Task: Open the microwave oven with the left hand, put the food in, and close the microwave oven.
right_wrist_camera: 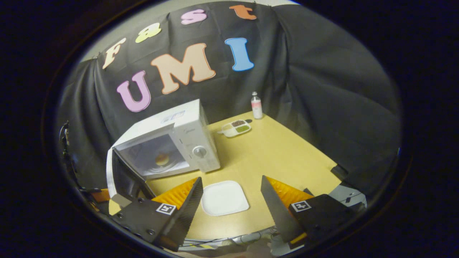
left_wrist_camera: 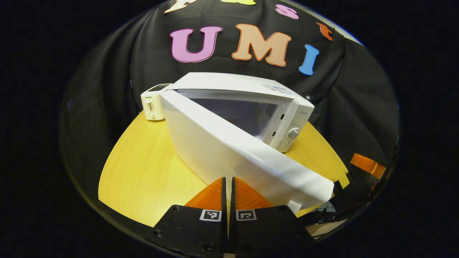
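Microwave [right_wrist_camera: 168, 143] on table [right_wrist_camera: 272, 154], door [left_wrist_camera: 244, 157] swung partly open. Food [right_wrist_camera: 162, 158] sits inside on the turntable. My left gripper [left_wrist_camera: 228, 186] is closed, holding nothing, just behind the door. Right gripper [right_wrist_camera: 229, 195] gapes wide above empty plate [right_wrist_camera: 224, 197].

left gripper [left_wrist_camera: 228, 186]: fingers pressed together, nothing between | right gripper [right_wrist_camera: 231, 191]: fingers spread wide

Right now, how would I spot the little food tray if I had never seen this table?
Start at the big white microwave on the yellow table. Look past its knob side toward the far edge, where a small bottle stands. The food tray lies just beside that bottle: white, with several compartments, dark and green fillings, unlike the plain white plate near the tongs.
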A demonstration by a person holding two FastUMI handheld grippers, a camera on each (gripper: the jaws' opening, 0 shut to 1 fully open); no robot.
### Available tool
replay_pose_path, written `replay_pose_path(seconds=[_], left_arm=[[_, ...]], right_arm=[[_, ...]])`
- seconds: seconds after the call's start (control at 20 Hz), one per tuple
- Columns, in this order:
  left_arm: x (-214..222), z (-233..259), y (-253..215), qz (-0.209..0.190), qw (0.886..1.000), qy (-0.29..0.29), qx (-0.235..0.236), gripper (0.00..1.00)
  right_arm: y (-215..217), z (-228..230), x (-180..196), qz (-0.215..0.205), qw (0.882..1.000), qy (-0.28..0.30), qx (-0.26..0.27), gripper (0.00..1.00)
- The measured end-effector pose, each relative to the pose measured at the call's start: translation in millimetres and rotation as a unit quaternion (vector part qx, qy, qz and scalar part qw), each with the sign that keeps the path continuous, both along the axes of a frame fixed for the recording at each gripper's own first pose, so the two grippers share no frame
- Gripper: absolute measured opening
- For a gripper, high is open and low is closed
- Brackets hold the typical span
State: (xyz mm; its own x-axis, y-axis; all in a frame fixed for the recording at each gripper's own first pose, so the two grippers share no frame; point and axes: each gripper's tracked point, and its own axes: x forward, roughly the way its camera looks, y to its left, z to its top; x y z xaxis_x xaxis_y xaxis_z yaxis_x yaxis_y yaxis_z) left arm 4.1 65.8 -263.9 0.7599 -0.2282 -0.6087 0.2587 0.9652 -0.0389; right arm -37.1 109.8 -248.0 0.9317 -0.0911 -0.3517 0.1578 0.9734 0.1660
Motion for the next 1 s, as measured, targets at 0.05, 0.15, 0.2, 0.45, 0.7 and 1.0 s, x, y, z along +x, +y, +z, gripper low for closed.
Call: replay_pose_path(seconds=[0.05,0.15,0.2,0.45,0.7,1.0], left_arm=[[7.1,1.6,-9.1,-0.003,1.0,-0.008,0.001,0.01],[17.6,2.5,-29.4,-0.012,1.0,-0.016,0.001,0.01],[21.6,3.0,-40.1,-0.017,1.0,-0.019,0.0,0.01],[46.4,-2.2,-102.2,-0.061,0.998,-0.027,-0.004,0.01],[72.5,-4.5,-141.2,-0.075,0.997,-0.032,-0.007,0.01],[99.2,1.5,-150.6,-0.05,0.997,-0.052,-0.006,0.01]], right_arm=[[-4.6,3.8,2.5,-0.002,1.0,-0.006,0.0,0.92],[-11.0,6.6,7.0,0.0,1.0,-0.014,-0.001,1.0],[-14.7,9.3,8.9,0.0,1.0,-0.017,0.001,0.92],[-49.5,24.0,16.8,-0.025,0.999,-0.04,0.01,0.92],[-83.0,33.4,14.7,-0.053,0.997,-0.049,0.003,0.92],[-107.7,42.6,19.4,-0.057,0.996,-0.061,-0.024,1.0]])
